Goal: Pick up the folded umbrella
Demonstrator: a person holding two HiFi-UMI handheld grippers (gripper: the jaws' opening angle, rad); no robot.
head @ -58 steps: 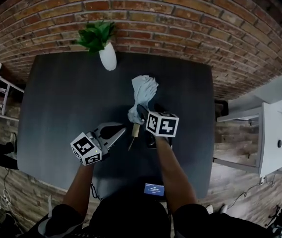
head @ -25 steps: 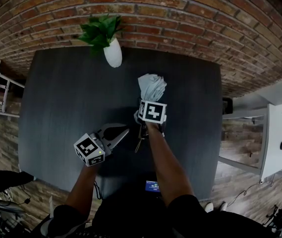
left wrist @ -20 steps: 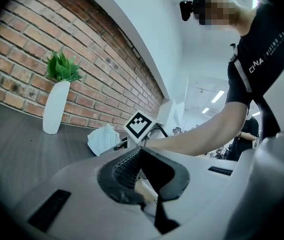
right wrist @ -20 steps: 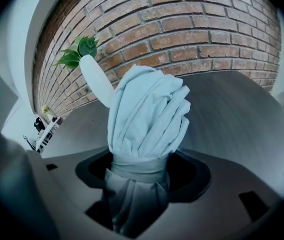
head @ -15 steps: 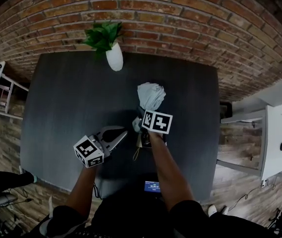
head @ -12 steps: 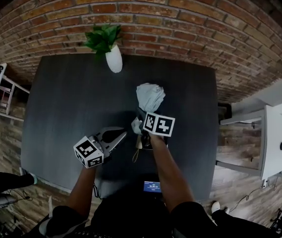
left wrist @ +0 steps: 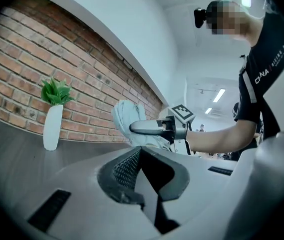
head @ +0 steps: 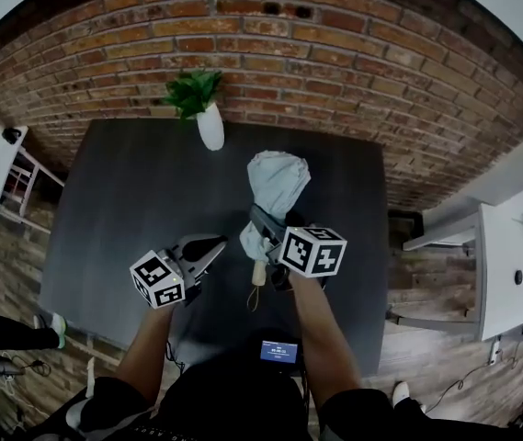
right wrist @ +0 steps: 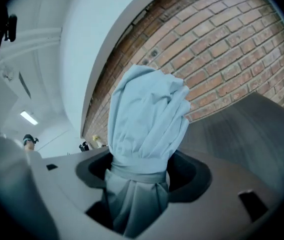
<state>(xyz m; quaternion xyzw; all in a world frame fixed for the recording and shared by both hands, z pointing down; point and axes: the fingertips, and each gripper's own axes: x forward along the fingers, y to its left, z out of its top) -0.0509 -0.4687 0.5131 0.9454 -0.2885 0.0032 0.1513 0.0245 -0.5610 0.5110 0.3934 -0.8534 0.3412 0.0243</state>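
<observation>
Pale folded umbrella [right wrist: 146, 119] clamped in right gripper [right wrist: 136, 186]; brick wall [right wrist: 221, 59] behind, perhaps tabletop [right wrist: 254, 129] below

Dim, even light; heavy fisheye warp; dark vignetted corners

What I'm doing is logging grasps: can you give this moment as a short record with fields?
surface: dark table by a brick wall
folded umbrella: pale grey-blue, strap wrapped round it, canopy end towards the wall, appears clear of the table
right gripper: jaws closed on the umbrella at its strap
left gripper: jaws together, nothing between them, beside the umbrella
white vase: upright with a green plant, at the table's far edge
</observation>
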